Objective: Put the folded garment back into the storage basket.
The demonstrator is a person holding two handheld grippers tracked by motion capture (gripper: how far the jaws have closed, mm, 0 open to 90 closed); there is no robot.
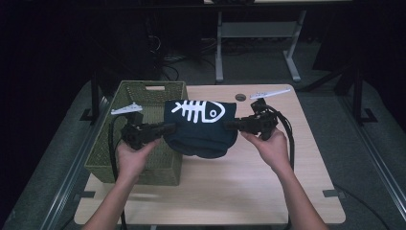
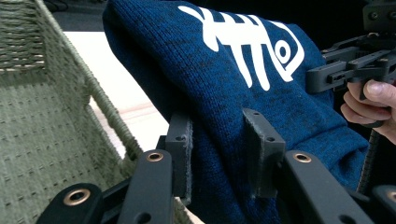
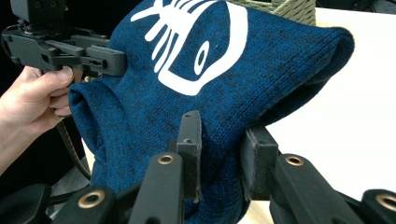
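Holding the folded sweater between both, each hand-held gripper, left and right, is clamped on an edge; it should be moved level over the basket.

Sweater: dark navy in high view, brighter blue w/ black flecks in the gripper views, knit texture. White fish-skeleton print on it, w/ ribs, round eye, outlined head. Basket: olive green, woven pattern all over sides & bottom. Table: pale light wood, faint grain. Left gripper & right gripper: matte black, brass-coloured rings at the joints; pale grey plates on top in high view. Cables black. Floor dull grey. Desk legs at back: light grey.
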